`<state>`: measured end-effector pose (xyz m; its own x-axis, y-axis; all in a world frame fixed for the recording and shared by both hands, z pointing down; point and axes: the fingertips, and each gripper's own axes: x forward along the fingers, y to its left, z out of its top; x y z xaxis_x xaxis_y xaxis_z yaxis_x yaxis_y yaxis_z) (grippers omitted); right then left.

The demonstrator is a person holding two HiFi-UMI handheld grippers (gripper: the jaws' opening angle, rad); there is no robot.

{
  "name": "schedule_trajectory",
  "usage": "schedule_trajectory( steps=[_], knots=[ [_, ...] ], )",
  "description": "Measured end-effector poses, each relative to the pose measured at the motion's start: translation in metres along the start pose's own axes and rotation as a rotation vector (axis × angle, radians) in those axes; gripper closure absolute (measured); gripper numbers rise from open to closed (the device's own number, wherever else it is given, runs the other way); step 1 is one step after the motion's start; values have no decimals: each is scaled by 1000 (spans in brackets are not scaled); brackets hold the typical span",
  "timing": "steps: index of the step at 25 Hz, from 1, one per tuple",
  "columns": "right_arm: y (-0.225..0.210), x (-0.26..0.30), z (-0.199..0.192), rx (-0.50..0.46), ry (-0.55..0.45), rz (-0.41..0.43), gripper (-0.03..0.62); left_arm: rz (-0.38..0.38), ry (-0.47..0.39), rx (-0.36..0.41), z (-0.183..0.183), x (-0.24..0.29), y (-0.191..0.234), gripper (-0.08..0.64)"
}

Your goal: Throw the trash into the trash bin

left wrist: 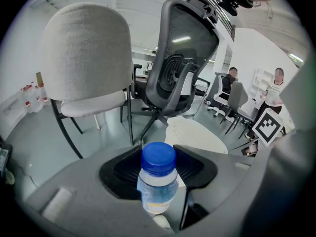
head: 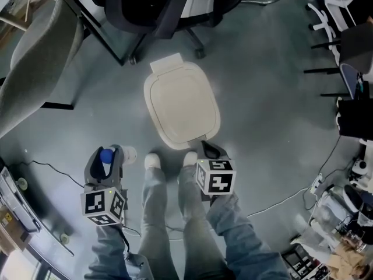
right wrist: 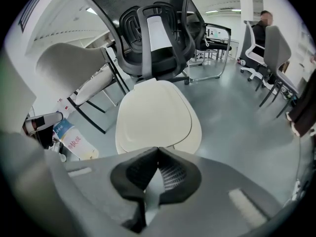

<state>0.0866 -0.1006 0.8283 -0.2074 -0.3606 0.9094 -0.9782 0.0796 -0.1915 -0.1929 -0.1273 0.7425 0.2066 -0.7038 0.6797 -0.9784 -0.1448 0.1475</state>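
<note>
A small clear bottle point(left wrist: 157, 184) with a blue cap is clamped between the dark pads of my left gripper point(left wrist: 158, 158). From the head view the bottle point(head: 106, 156) and left gripper point(head: 105, 154) hang low at the left, beside the person's left shoe. The trash bin point(head: 182, 104), cream with its lid down, stands on the floor straight ahead. My right gripper point(head: 210, 151) is just above the bin's near right edge. Its jaws meet at the tips with nothing between them point(right wrist: 157, 151). The closed lid point(right wrist: 154, 115) fills that view, with the held bottle point(right wrist: 74, 140) at far left.
A black mesh office chair point(head: 169, 4) stands right behind the bin, and a grey padded chair point(head: 35, 57) at the left. The person's legs and white shoes point(head: 152, 160) are just in front of the bin. Cables point(head: 285, 200) and clutter lie at the right.
</note>
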Motion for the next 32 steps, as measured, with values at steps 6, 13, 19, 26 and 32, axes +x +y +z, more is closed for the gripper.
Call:
schedule_trajectory(
  steps=[6, 13, 19, 26, 32],
  knots=[
    [3, 10, -8, -8, 31, -7, 589, 5, 1, -7, -3, -1, 5, 351],
    [2, 19, -20, -5, 60, -13, 589, -2, 7, -2, -7, -2, 5, 351],
    [2, 21, -26, 5, 54, -6, 589, -12, 8, -1, -8, -2, 1, 351],
    [3, 21, -27, -24, 24, 3, 589, -30, 8, 3, -8, -2, -8, 351],
    [4, 21, -20, -25, 14, 22, 589, -34, 10, 10, -7, -4, -10, 351]
  ],
)
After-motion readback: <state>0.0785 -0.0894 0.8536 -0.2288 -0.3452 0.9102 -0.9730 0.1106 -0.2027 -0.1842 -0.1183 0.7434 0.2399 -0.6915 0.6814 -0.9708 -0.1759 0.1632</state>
